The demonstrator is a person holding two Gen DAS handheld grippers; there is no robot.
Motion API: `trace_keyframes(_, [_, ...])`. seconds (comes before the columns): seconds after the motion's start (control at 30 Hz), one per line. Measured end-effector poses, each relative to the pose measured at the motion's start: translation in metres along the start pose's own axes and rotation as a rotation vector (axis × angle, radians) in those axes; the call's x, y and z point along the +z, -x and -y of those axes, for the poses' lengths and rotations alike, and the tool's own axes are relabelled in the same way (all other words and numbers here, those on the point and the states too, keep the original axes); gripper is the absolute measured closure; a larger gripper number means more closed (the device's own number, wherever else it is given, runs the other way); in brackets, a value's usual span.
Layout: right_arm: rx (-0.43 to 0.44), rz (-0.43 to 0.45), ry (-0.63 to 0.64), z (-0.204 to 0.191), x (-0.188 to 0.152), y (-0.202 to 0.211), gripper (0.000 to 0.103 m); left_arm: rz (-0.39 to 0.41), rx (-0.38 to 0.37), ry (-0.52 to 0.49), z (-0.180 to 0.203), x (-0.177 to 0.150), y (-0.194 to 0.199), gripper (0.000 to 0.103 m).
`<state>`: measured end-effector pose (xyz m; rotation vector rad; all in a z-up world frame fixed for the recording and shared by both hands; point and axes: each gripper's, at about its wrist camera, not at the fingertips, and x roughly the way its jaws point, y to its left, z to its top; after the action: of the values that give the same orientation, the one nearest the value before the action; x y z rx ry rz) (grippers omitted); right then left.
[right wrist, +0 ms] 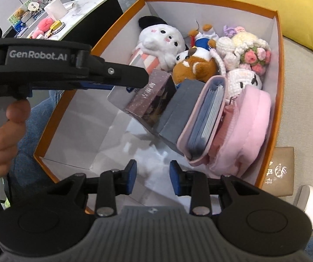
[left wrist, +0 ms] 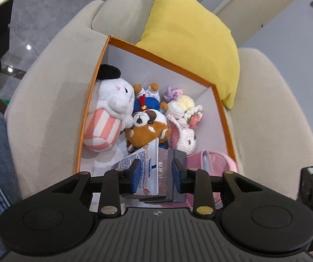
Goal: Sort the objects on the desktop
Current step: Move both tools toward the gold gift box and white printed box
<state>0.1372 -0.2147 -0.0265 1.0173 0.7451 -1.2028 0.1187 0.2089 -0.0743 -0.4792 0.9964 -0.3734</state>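
Observation:
An orange box (left wrist: 156, 59) with a white inside sits on a beige armchair. At its far end lie a white plush with a black hat (left wrist: 115, 96), a brown dog plush (left wrist: 147, 131) and a crocheted bunny doll (left wrist: 184, 118). Nearer stand a mauve box (right wrist: 154, 93), a grey box (right wrist: 178, 111), a pink card holder (right wrist: 206, 118) and a pink pouch (right wrist: 243, 126). My left gripper (left wrist: 155, 174) is open around a white Vaseline box (left wrist: 150, 168), which leans against the mauve box; the right pad does not touch it. My right gripper (right wrist: 153, 179) hangs open and empty over the box's bare floor.
A yellow cushion (left wrist: 189, 41) leans on the armchair (left wrist: 54, 76) behind the box. A marble table (right wrist: 86, 4) with several small items stands at the far left. A hand (right wrist: 1, 126) holds the left gripper's grip. A brown carton (right wrist: 281, 168) lies right of the box.

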Motion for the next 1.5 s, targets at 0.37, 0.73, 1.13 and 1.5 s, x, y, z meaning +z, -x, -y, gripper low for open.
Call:
trace_keyframes(0.37, [-0.015, 0.067, -0.015, -0.001, -0.005, 0.017, 0.068, 0.019, 0.103, -0.086, 0.011, 0.000, 0.008, 0.045])
trace_keyframes(0.73, [-0.098, 0.210, -0.034, 0.037, -0.029, 0.106, 0.064, 0.119, 0.115, -0.261, 0.069, -0.005, 0.045, 0.045])
trace_keyframes(1.13, [-0.309, 0.084, -0.075, 0.127, -0.071, 0.134, 0.061, -0.049, 0.036, -0.636, 0.183, -0.038, -0.008, 0.045])
trace_keyframes(1.5, [-0.346, -0.236, 0.174, 0.162, -0.073, 0.072, 0.040, -0.269, 0.153, -0.894, 0.219, -0.071, -0.080, 0.045])
